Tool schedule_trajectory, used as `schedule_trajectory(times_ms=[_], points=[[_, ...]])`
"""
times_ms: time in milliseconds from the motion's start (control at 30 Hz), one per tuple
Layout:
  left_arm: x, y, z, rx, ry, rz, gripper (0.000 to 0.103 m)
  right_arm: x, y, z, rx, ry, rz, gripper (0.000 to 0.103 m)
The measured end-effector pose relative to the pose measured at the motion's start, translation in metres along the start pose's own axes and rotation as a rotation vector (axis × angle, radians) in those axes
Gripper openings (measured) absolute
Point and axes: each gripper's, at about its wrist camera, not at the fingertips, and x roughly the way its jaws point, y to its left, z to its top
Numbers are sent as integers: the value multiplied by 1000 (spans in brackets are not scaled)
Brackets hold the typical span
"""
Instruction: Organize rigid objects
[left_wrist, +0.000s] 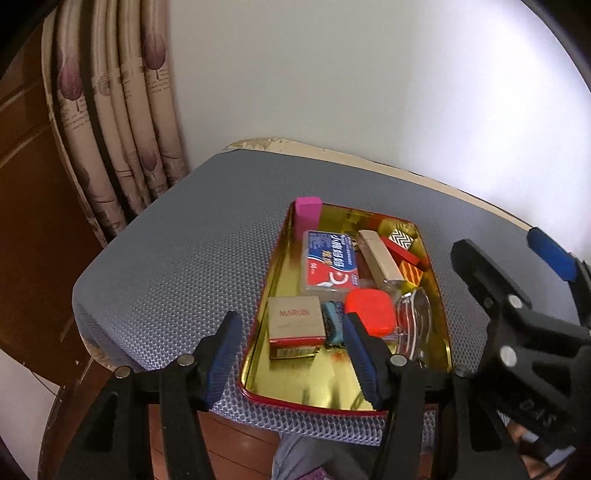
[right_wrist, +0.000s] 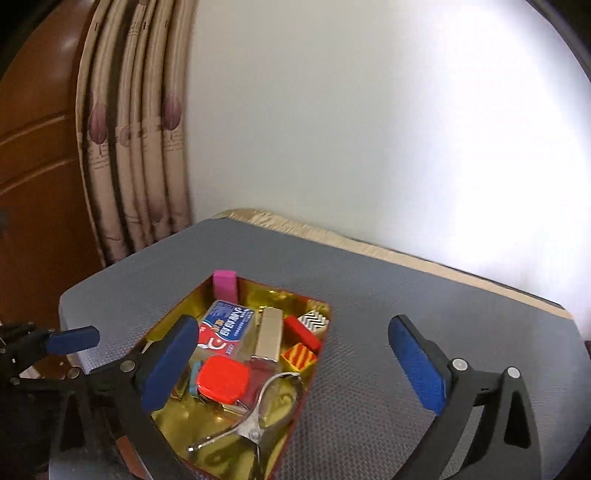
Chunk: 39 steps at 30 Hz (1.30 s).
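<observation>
A gold tin tray with a red rim lies on the mat. It holds a pink block, a blue-and-red pack, a beige stick case, a zigzag block, a striped red-yellow block, an orange-red square box, a MARUBI box and a metal curler. My left gripper hovers over the tray's near left edge, jaws apart and not touching the MARUBI box. My right gripper stands wide open above the tray's right side, holding nothing.
The grey-blue honeycomb mat covers a small table against a white wall. A patterned curtain and a brown wooden cabinet stand at the left. A person's leg shows below the table's near edge.
</observation>
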Motion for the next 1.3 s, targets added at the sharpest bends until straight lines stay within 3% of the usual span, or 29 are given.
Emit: schedule_trajectory(times_ms=[133, 367, 933, 1300], points=[[-4, -4, -4, 6, -19, -10, 58, -13, -2, -3, 23, -10, -56, 101], [-24, -14, -8, 51, -131, 36, 58, -45, -12, 2, 47, -77, -107, 101], [-26, -20, -11, 55, -142, 38, 58, -67, -13, 0, 52, -111, -219, 102], [-22, -19, -13, 53, -130, 29, 58, -68, -1, -7, 10, -123, -227, 102]])
